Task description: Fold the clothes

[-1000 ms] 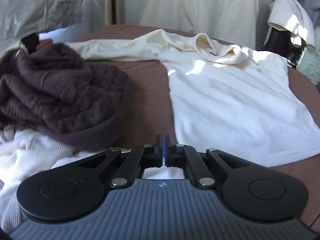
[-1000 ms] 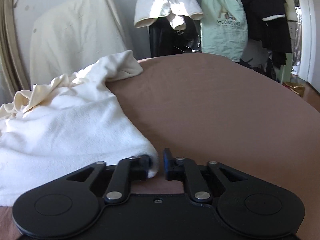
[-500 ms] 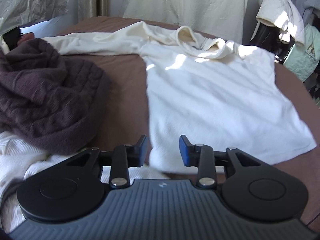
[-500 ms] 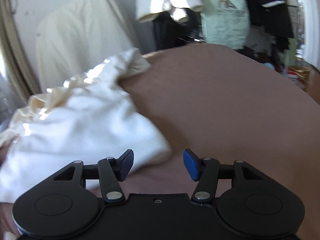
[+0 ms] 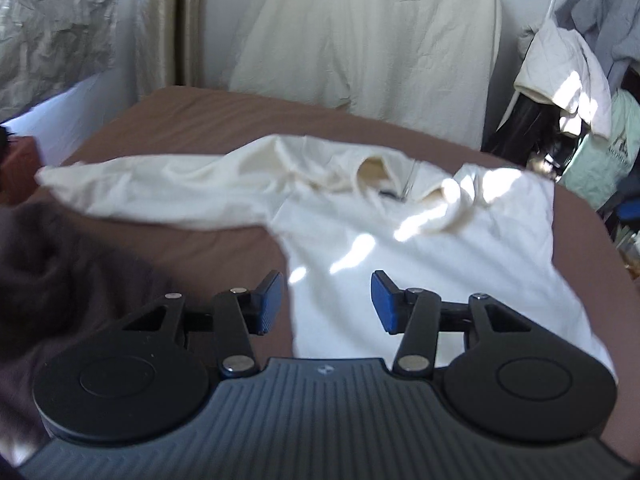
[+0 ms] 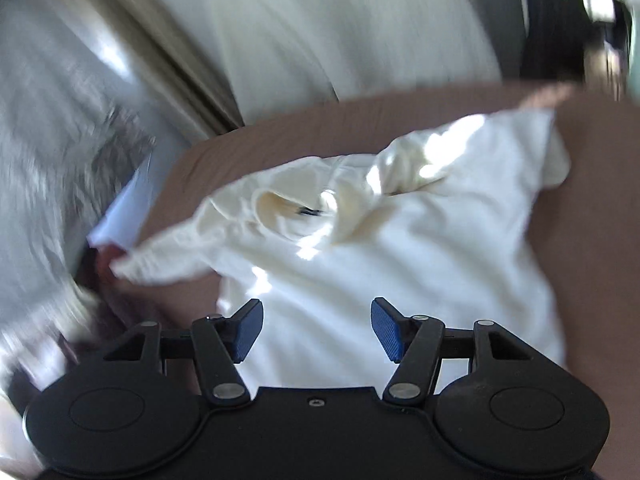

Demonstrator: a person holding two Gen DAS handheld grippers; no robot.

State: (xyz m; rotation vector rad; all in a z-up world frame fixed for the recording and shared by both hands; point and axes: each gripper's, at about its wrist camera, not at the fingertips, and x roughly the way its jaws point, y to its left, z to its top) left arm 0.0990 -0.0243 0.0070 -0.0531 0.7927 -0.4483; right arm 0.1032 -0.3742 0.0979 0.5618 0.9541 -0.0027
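Note:
A cream long-sleeved shirt (image 5: 420, 248) lies spread on the brown bed (image 5: 208, 128), collar toward the far wall, one sleeve (image 5: 152, 184) stretched out to the left. My left gripper (image 5: 327, 298) hovers open above the shirt's lower left part, nothing between its blue pads. In the right wrist view, which is blurred, the same shirt (image 6: 400, 248) lies below my right gripper (image 6: 317, 328). That gripper is open and empty too, over the shirt's lower body.
A dark brown knitted garment (image 5: 60, 272) is heaped on the bed to the left. A cream sheet (image 5: 360, 32) hangs against the far wall. Hanging clothes and bags (image 5: 576, 80) crowd the right side. Bare brown bed (image 6: 600, 240) lies right of the shirt.
Both grippers have opened, letting go of the shirt's hem, and lifted away. The right gripper has swung left to face the shirt; the left view now looks further up the bed.

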